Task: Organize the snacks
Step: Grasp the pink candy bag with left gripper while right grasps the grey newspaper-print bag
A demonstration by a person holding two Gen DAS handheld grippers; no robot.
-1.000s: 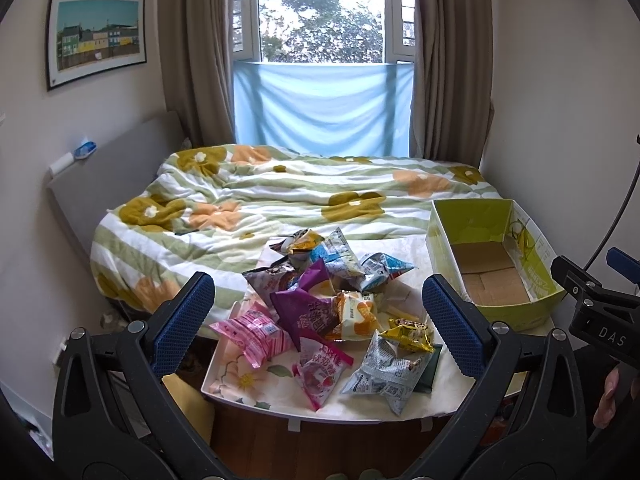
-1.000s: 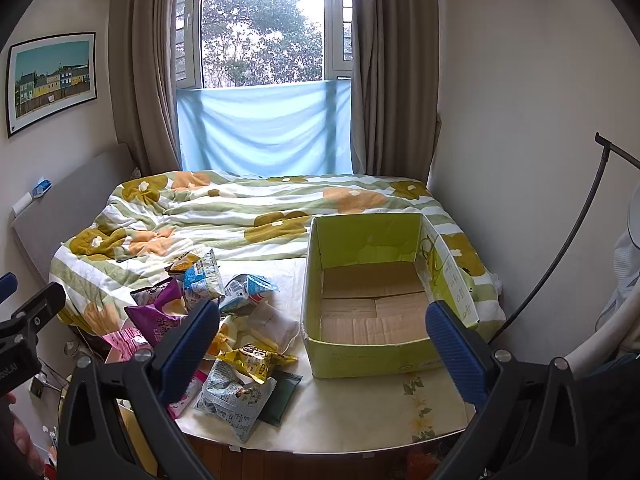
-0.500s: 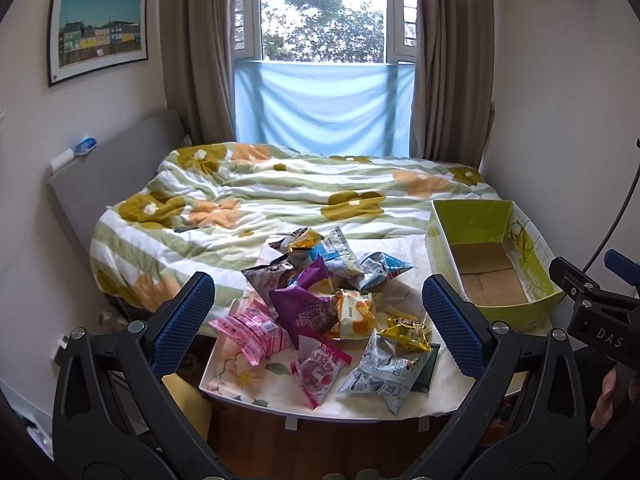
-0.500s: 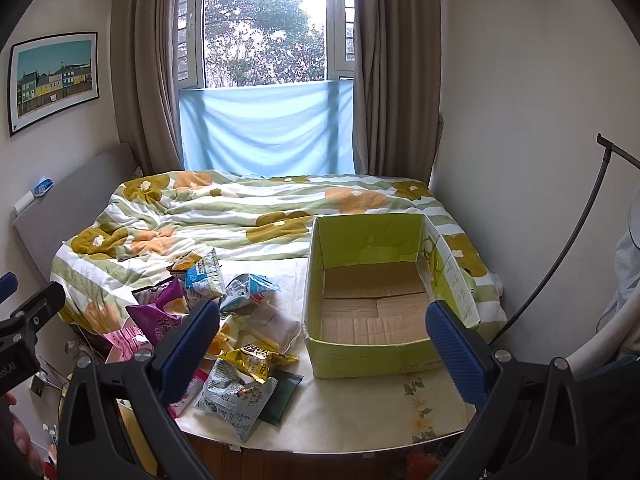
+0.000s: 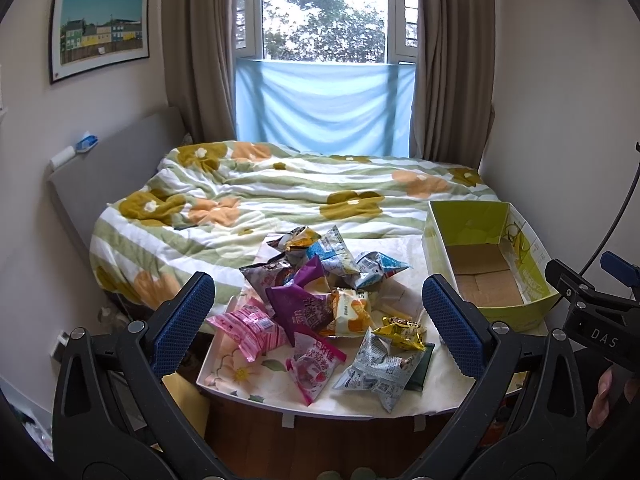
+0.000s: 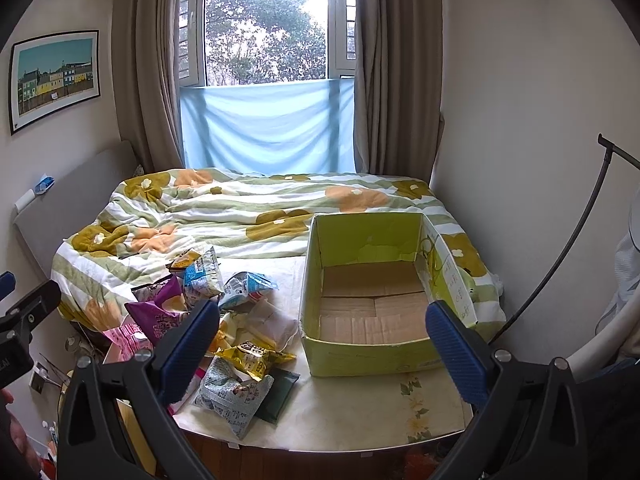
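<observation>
Well, hardly anything has changed over the last second, and that is the story. Compared with the earlier looks, both views have crept only a touch; the heap of snack packets (image 5: 332,308) lies exactly as it did, spread over the left half of the floral-topped table (image 5: 248,376) at the foot of the bed (image 5: 248,196). Nothing has been lifted.

The left gripper (image 5: 320,316) hangs above the near edge of the table, its blue pads spread wide with nothing between them, framing the pile. A purple bag (image 5: 298,308) sits on top in the middle, a pink packet (image 5: 252,326) just left of it, a pale newsprint-style packet (image 5: 378,370) nearest on the right with a yellow one (image 5: 400,330) resting beside it, and blue-and-white bags (image 5: 336,254) at the far side.

Over to the other view: the right gripper (image 6: 324,340) is likewise gaping and empty, held back from the green cardboard box (image 6: 368,358), which stands open on the right half of the table, just beside the pile. Its brown floor is bare, not a single packet in.

So by my reckoning the sorting has not started; this is the pause before the first reach. The nearest loose packets look like the easy openers, with the box close at hand. Crinkly bags can slip a pinch, so a grab across the body seems wiser than a corner.
</observation>
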